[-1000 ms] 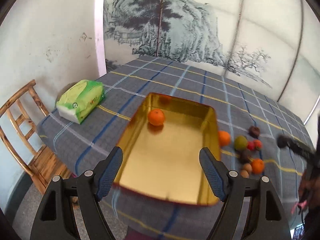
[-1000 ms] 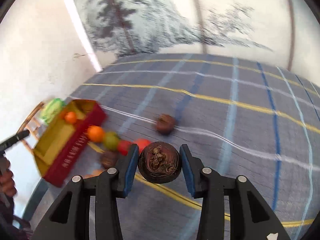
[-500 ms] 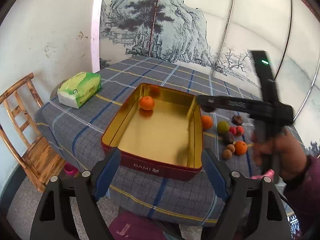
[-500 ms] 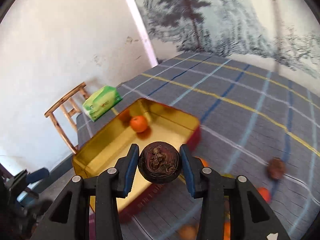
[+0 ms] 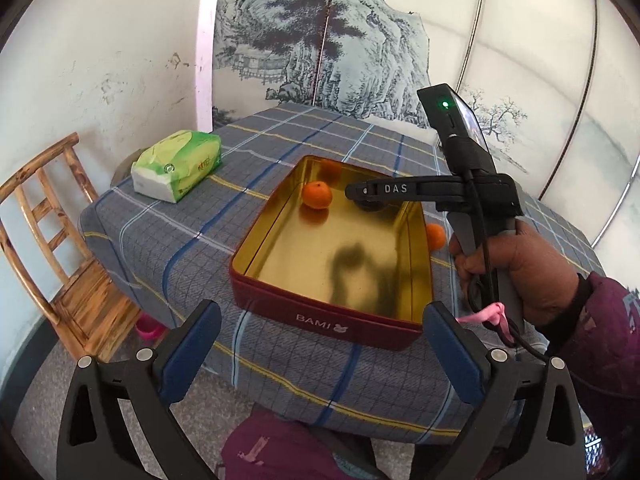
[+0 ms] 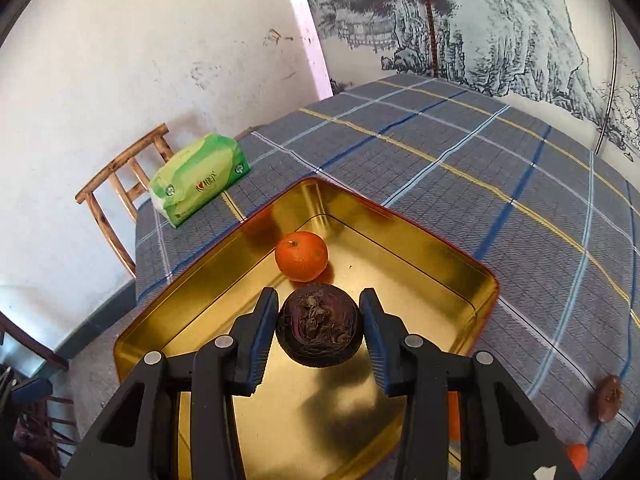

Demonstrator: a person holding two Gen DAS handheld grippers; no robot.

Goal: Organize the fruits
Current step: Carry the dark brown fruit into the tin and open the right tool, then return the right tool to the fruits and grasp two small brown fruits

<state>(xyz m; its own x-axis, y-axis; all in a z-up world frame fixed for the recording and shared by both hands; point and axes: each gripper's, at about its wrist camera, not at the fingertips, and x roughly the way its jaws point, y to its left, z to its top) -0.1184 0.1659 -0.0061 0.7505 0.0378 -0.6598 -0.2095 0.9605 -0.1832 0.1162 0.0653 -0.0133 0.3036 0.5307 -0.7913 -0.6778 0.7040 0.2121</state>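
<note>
Orange (image 5: 436, 236) half-hidden behind tin (image 5: 320, 312).

Count from my side: 1 gold tin (image 6: 436, 268), 1 orange (image 6: 301, 256) in it, 1 more orange (image 5: 436, 236) outside on the worktop (image 6: 460, 152). 1 dark brown fruit (image 6: 319, 326) in my right claw (image 6: 319, 328), 1 brown one (image 6: 608, 398) loose. 1 tissue pack (image 5: 178, 164), 1 wooden chair (image 5: 44, 216). 2 claws total, incl. left claw (image 5: 320, 344).

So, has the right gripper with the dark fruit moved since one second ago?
Yes. The right gripper, shut on the dark fruit, went from over the bare tablecloth to over the gold tin, near the orange.
</note>
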